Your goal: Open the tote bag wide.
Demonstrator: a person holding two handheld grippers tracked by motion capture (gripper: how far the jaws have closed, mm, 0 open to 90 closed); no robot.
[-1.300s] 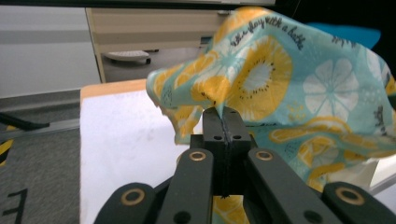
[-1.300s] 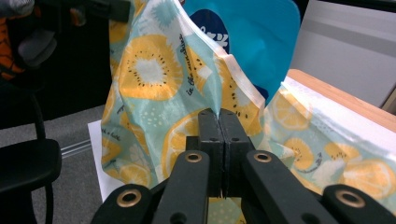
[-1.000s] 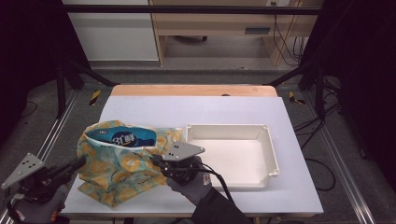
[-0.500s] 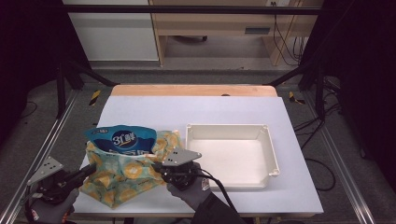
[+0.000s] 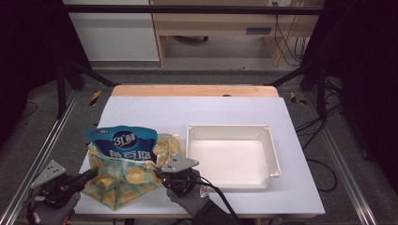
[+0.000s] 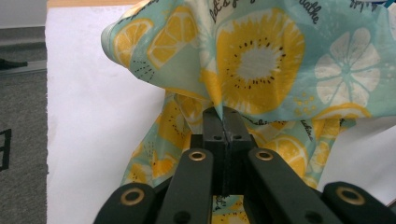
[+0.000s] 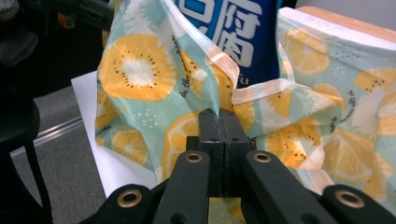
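Note:
A fruit-print cloth bag [image 5: 124, 176] in teal and yellow sits at the table's near left corner. A blue snack packet [image 5: 122, 143] stands out of its top. My left gripper [image 5: 91, 174] is shut on the bag's left edge; its jaws pinch the cloth bag [image 6: 252, 70] just ahead. My right gripper [image 5: 159, 174] is shut on the bag's right edge, near a white hem. Past its jaws I see the cloth bag [image 7: 154, 74] and the blue packet [image 7: 233, 23] with white characters.
An empty white tray [image 5: 274, 157] lies to the right of the bag on the white table [image 5: 211, 110]. A wooden strip runs along the far edge. Metal frame rails flank the table, with grey floor beyond.
Both grippers have sunk with the bag's edges. The cloth has slid down around the blue packet, which now stands taller out of the bag.

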